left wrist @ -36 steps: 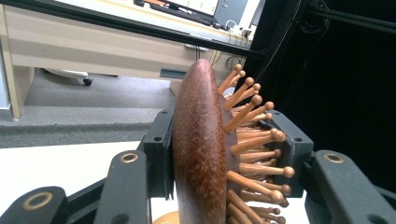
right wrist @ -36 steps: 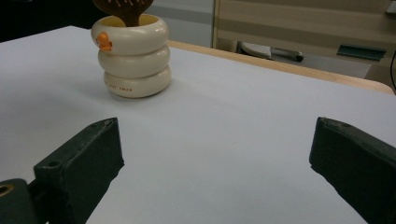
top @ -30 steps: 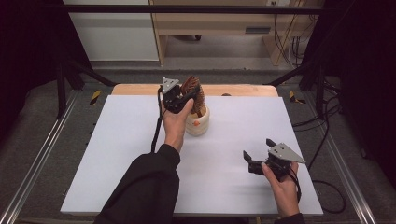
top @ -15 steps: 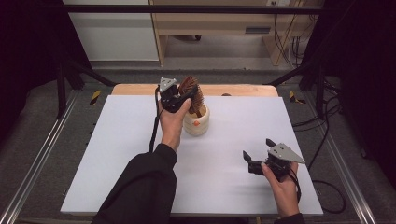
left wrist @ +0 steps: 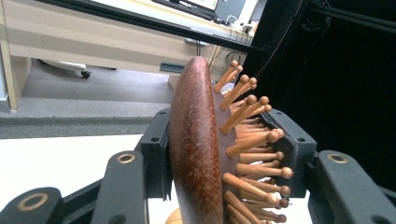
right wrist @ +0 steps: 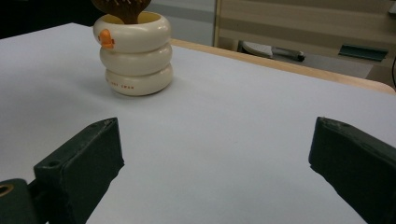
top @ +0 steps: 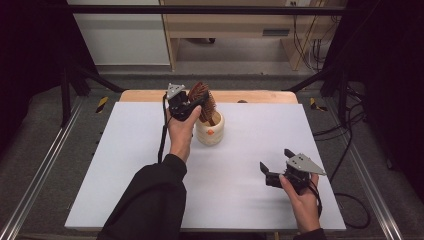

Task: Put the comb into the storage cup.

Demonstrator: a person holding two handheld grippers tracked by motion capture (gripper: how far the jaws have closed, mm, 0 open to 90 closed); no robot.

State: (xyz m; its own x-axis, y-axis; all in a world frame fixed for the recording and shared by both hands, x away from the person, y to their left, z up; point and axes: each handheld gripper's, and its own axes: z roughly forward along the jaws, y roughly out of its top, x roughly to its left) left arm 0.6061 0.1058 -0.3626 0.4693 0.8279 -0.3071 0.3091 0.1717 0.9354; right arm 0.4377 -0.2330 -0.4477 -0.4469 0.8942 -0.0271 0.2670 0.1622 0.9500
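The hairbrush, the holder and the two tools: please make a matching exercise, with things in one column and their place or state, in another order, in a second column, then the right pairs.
Things
1. wooden hairbrush
2. cream ringed holder
3. left tool
4. right tool

Places or states
A. open, low over the white table, holding nothing
B. stands on the table near its far edge
C. closed on the brush head
D. handle end down in the holder

Pairs: 1-D, 2-B, 3-C, 4-A

A brown wooden hairbrush [top: 201, 99] with peg bristles stands upright, handle down inside a cream ringed cup [top: 209, 131].
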